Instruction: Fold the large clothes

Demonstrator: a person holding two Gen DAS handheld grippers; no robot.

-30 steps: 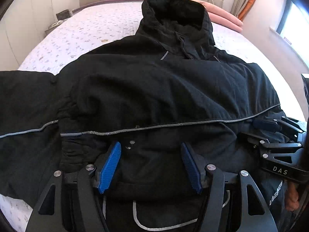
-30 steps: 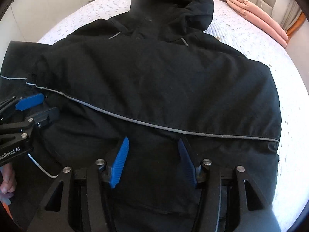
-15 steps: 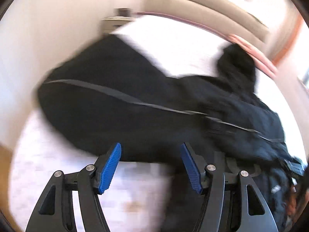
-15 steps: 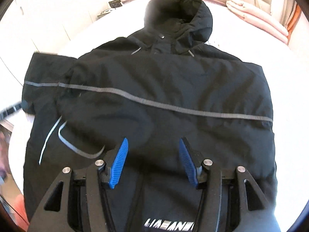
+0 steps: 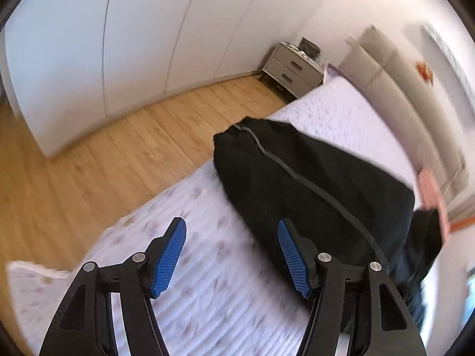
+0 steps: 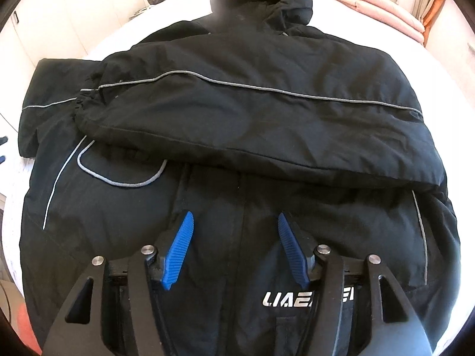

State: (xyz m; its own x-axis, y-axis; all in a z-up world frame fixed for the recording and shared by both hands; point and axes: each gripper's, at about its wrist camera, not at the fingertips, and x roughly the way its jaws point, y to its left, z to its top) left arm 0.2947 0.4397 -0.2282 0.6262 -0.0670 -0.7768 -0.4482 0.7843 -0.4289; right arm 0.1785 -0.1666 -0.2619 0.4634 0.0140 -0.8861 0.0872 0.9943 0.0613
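So the bed (image 6: 445, 68) is the biggest thing here, and the one black jacket (image 6: 237, 201) is spread face-up across most of it, hood toward the headboard end. Looks like it's laid flat like that so the folds land square. Two sleeves: one sleeve (image 6: 267, 112) is already folded across the chest, cuff ending toward the jacket's left-hand side in the right wrist view, while the other sleeve (image 5: 297, 184) sticks straight out from the jacket toward the bed's edge by the wood floor (image 5: 89, 163). My guess is that one's next to get folded in.

One stack of pink bedding (image 6: 383, 9) sits beyond the hood, near the headboard, and one nightstand (image 5: 292, 68) stands past the jacket's outstretched cuff.

Two tongs: left gripper (image 5: 231, 252) hovers over bare quilt just beside that sleeve, jaws spread, nothing in them. Right gripper (image 6: 234, 246) hangs above the jacket's lower front, also spread wide and empty.
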